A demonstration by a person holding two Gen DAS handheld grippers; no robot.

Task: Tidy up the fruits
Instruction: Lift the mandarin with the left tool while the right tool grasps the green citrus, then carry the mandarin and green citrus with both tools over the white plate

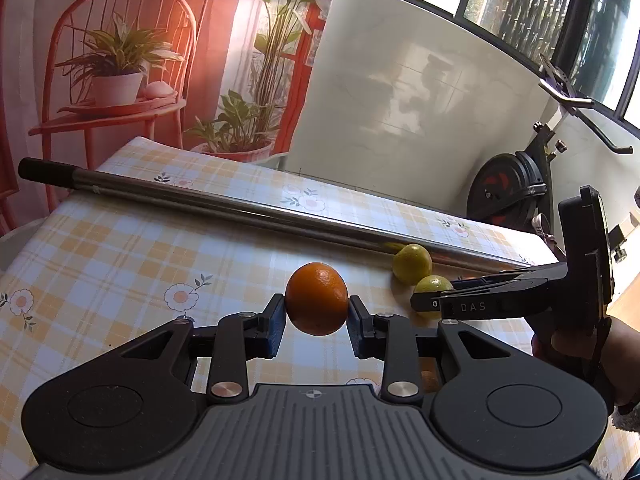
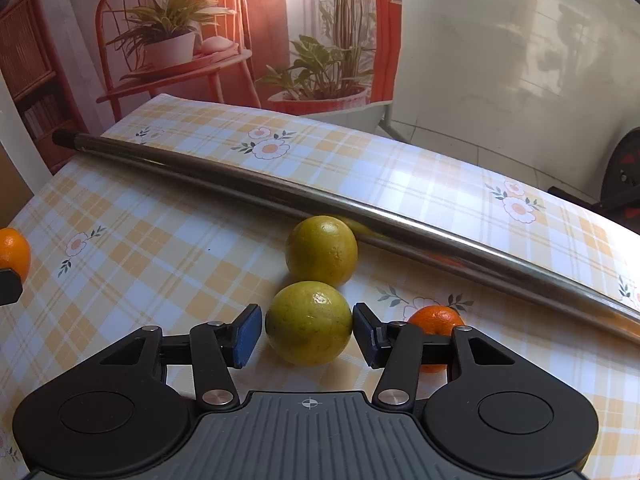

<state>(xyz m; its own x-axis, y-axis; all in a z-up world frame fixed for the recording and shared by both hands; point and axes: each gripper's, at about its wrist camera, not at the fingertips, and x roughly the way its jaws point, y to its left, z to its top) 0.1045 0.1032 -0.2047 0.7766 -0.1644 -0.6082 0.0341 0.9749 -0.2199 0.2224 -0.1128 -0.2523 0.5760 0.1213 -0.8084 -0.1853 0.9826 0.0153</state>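
Observation:
My left gripper is shut on an orange and holds it above the checked tablecloth. The same orange shows at the left edge of the right wrist view. My right gripper is open around a yellow-green fruit that rests on the cloth; the right pad touches it and the left pad stands a little off. A second yellow-green fruit lies just behind it, against the metal pole. Another orange sits behind the right finger. In the left wrist view the right gripper reaches in from the right.
A long metal pole with a black end lies across the table behind the fruits. An exercise bike stands past the table's right edge. A printed backdrop with a chair and plants hangs behind. A person's hand holds the right gripper.

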